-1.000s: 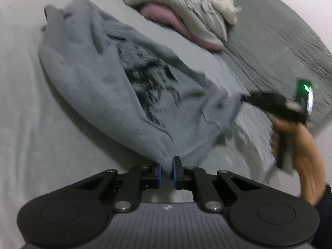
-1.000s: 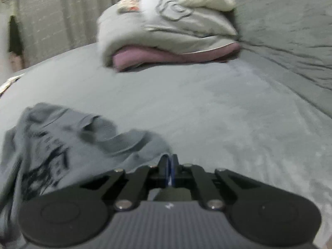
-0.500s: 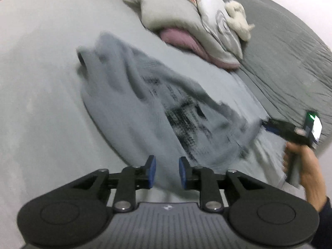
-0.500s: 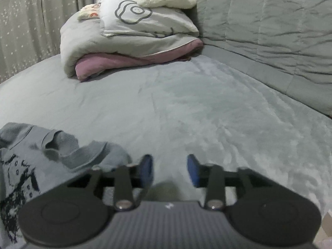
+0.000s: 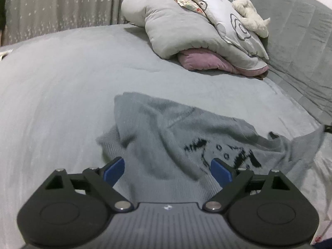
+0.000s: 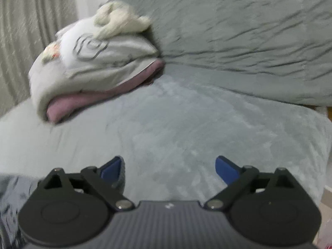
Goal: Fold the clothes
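A: While both jaws have just been opening, where is the grey sweatshirt (image 5: 176, 145)?
B: Rumpled on the bed (image 5: 62, 83). Left gripper (image 5: 167, 169) spread wide over it, pads clear. Right gripper (image 6: 169, 170) wide, empty.

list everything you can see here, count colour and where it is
sweatshirt: one, grey with black print, crumpled on the bed just ahead of the left gripper
bed cover: one, grey, under everything
quilt: one, pale grey, folded at the far end of the bed
pink blanket: one, under the quilt
pillow: one, pale with grey flower outlines, on the quilt
plush toy: one, cream, on the pillow
headboard: one, grey, padded
curtain: grey, behind the bed
left gripper: black, blue pads, just opened, gripping nothing
right gripper: same, just opened, empty
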A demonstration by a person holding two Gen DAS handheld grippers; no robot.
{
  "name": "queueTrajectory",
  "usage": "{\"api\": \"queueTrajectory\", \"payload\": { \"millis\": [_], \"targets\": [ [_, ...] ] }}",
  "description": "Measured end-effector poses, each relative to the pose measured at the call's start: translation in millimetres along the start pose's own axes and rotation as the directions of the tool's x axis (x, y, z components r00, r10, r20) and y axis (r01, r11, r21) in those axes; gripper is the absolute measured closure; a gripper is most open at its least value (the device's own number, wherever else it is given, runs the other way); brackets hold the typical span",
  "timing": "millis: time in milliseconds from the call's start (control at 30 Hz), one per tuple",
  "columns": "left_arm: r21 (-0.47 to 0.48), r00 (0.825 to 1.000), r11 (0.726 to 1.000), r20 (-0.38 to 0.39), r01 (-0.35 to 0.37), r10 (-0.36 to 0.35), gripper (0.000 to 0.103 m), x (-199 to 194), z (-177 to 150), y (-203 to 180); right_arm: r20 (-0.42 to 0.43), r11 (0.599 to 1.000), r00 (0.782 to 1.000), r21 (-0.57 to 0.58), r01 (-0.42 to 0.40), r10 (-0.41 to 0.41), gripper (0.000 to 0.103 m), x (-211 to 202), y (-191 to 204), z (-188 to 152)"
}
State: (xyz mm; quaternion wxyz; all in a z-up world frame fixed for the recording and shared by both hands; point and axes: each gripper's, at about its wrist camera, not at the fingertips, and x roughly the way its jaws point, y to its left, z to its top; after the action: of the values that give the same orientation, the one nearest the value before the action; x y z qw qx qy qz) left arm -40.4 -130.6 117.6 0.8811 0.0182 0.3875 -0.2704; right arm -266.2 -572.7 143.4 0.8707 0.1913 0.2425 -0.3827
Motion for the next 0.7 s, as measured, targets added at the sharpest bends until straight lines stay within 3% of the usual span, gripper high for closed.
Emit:
{"api": "queueTrajectory", "payload": {
  "millis": [233,333,533,700],
  "targets": [
    [0.034,0.999,0.999,-0.032,-0.024,0.025,0.007,30,20,0,0.025,0.992,0.998,0.112,0.054,-0.058,0.002,2,-24,6],
    [0.035,0.999,0.999,-0.028,-0.029,0.030,0.007,35,29,6,-0.010,0.980,0.997,0.179,0.082,-0.081,0.001,5,-41,5],
    [0.033,0.998,0.997,0.010,-0.065,0.065,0.006,46,58,5,-0.104,0.926,0.993,0.376,-0.016,0.060,0.001,15,-76,-3],
    [0.133,0.998,0.990,0.037,-0.048,0.044,0.002,70,86,-27,0.027,0.912,0.998,0.407,0.044,-0.060,0.000,-8,-91,5]
  ]
}}
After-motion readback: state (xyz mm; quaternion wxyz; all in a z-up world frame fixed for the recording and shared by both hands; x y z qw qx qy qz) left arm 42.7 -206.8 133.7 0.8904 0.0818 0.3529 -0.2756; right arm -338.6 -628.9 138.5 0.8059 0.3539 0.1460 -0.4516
